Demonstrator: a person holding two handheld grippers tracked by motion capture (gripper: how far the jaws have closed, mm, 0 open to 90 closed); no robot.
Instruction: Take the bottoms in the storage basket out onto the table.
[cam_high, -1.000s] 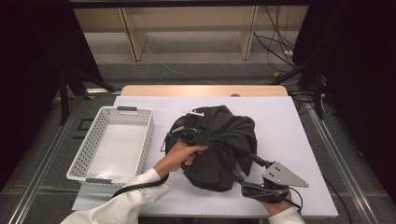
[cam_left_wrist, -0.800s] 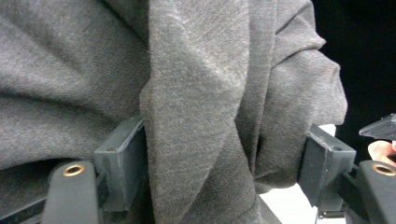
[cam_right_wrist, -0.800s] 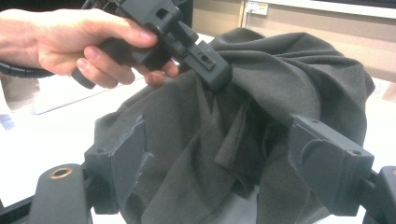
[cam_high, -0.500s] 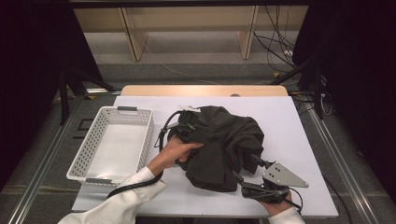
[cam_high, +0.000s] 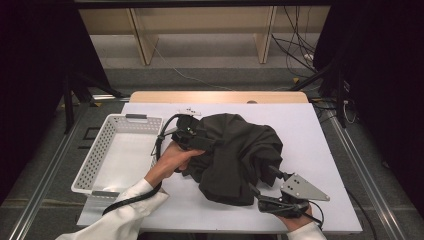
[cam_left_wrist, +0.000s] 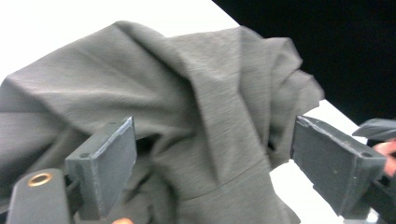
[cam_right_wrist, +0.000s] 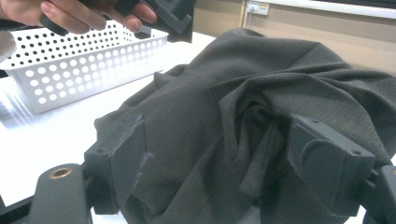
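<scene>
**Left grip let go, cloth sagging**

High view: dark garment (cam_high: 235, 155) lower and wider than a second ago, heaped mid-table beside white basket (cam_high: 117, 150), basket bare.

Left gripper view: left gripper (cam_left_wrist: 212, 154) jaws just opened, fabric loose between. Regrasp likely.

Right gripper view: right gripper (cam_right_wrist: 215, 163) wide, cloth between pads, unpinched.

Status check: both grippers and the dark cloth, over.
Left gripper open, jaws just widened, dark cloth between them unpinched. Right gripper jaws apart around cloth. White basket beside it, nothing blocking.
</scene>
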